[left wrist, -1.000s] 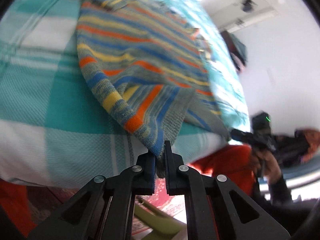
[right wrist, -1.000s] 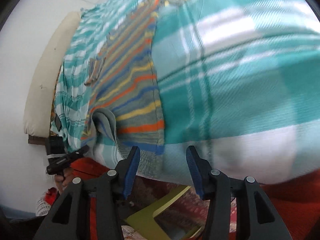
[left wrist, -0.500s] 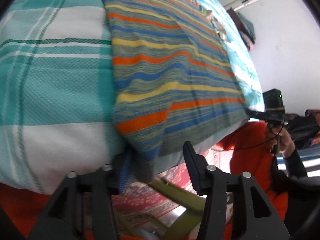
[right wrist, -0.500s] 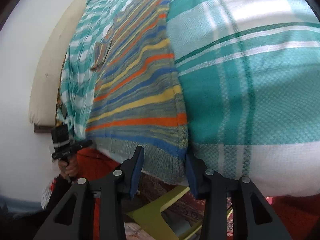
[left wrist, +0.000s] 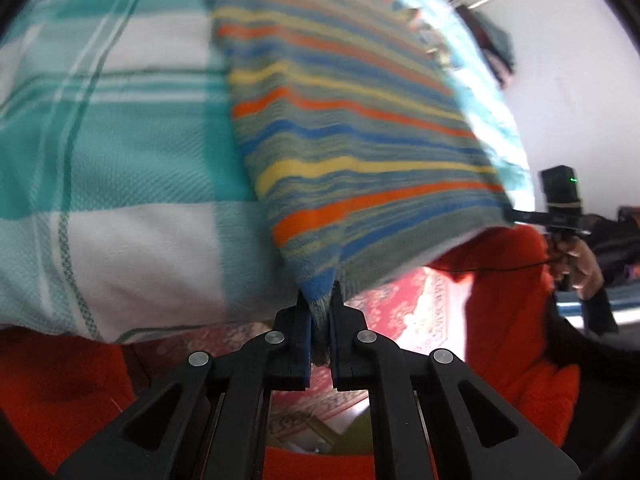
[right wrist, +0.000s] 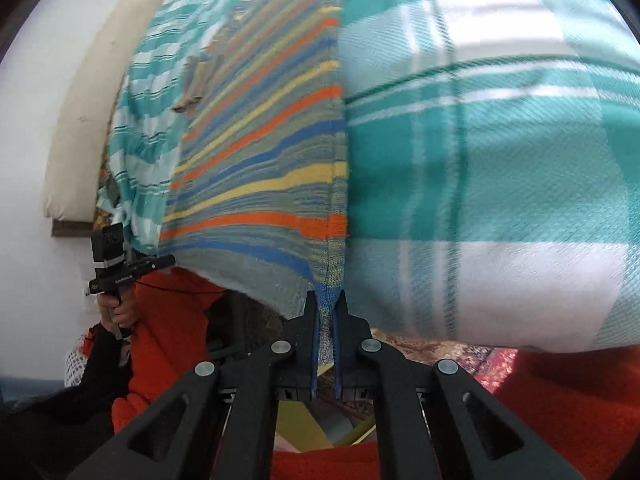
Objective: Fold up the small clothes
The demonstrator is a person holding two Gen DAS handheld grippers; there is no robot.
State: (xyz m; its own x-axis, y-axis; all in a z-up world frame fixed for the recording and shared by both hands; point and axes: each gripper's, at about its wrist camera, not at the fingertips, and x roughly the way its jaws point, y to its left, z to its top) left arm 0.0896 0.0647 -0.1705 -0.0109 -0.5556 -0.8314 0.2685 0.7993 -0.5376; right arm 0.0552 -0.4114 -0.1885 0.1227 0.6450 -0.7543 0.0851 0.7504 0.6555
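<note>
Blurrily, both claws, left and right, clenched on striped sweater hem corners.

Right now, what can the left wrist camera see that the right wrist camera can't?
Only the left wrist view shows the dark clothes hanging on the far wall and the right tool from the side.

Only the right wrist view shows the cream pillow against the wall and the left tool from the side.

Both show the striped sweater on the teal checked bedspread; each tool has just closed, pinching a bottom corner of the sweater. Both also show orange fabric below.
</note>
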